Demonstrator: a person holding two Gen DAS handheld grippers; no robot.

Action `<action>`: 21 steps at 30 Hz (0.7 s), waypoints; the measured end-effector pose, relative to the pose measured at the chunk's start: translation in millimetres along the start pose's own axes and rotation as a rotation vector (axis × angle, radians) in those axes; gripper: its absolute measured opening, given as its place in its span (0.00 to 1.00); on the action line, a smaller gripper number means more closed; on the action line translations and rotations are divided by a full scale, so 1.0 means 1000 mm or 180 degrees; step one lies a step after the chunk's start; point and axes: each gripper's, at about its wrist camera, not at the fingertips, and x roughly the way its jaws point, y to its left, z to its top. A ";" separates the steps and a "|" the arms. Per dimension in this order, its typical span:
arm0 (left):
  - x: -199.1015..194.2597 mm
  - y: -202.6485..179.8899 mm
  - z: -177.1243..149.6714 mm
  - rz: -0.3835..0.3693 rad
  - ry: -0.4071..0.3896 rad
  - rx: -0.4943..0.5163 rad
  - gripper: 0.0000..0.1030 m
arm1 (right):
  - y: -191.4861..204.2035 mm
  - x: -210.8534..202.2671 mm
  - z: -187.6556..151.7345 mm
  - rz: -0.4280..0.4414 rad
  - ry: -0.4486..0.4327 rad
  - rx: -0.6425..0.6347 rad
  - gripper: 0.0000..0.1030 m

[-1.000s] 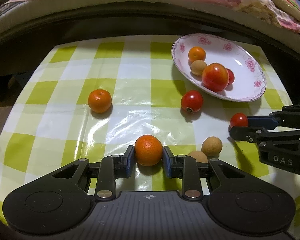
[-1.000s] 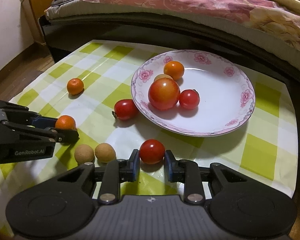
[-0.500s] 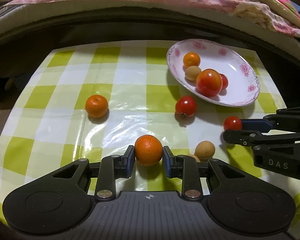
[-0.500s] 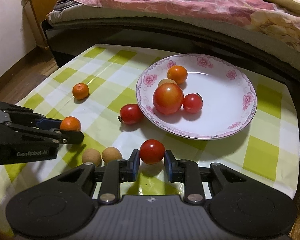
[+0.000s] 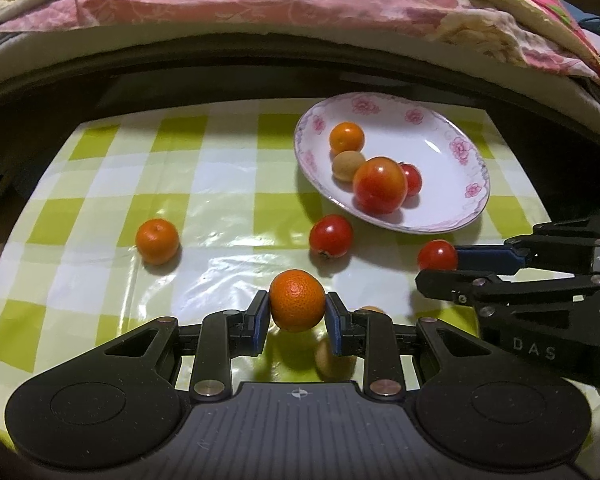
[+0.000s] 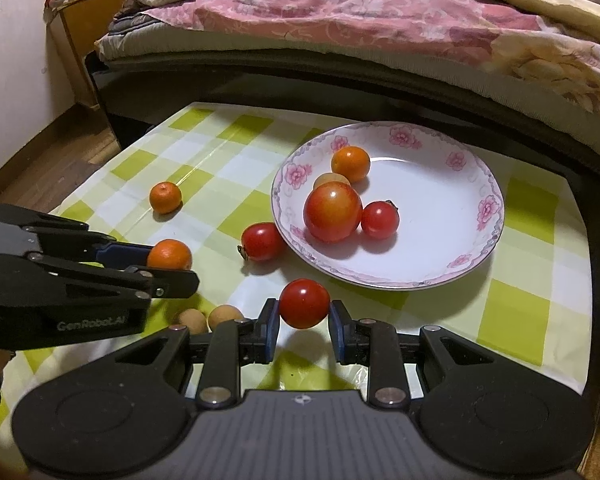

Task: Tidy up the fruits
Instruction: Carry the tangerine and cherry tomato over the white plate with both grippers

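My left gripper (image 5: 297, 316) is shut on an orange mandarin (image 5: 297, 300) and holds it above the checked cloth; it also shows in the right wrist view (image 6: 169, 255). My right gripper (image 6: 303, 316) is shut on a small red tomato (image 6: 304, 303), lifted just in front of the white flowered plate (image 6: 440, 240). The plate (image 5: 452, 184) holds a mandarin (image 6: 350, 164), a big tomato (image 6: 333, 212), a small tomato (image 6: 380, 220) and a brown longan (image 6: 330, 179). A loose mandarin (image 5: 157, 241) and a loose tomato (image 5: 331, 236) lie on the cloth.
Two brown longans (image 6: 224, 316) lie on the cloth below and between the grippers. The green-checked table (image 5: 112, 184) ends at a dark bed frame (image 6: 340, 76) behind. A wooden nightstand (image 6: 84, 32) stands far left, with wooden floor to the left.
Both grippers have risen from the cloth with their fruits. The plate and loose fruits have stayed in place.
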 end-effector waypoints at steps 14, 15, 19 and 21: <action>0.005 -0.011 0.007 -0.0058 -0.0085 0.0056 0.36 | -0.002 -0.011 0.003 0.0004 -0.0104 0.0029 0.29; 0.004 -0.011 0.009 -0.0065 -0.0093 0.0058 0.36 | -0.003 -0.012 0.004 0.0002 -0.0114 0.0035 0.29; 0.000 -0.012 0.018 -0.0114 -0.0158 0.0029 0.36 | -0.006 -0.016 0.007 -0.0010 -0.0157 0.0074 0.29; -0.001 -0.016 0.023 -0.0125 -0.0192 0.0058 0.36 | -0.008 -0.017 0.009 -0.0015 -0.0177 0.0097 0.29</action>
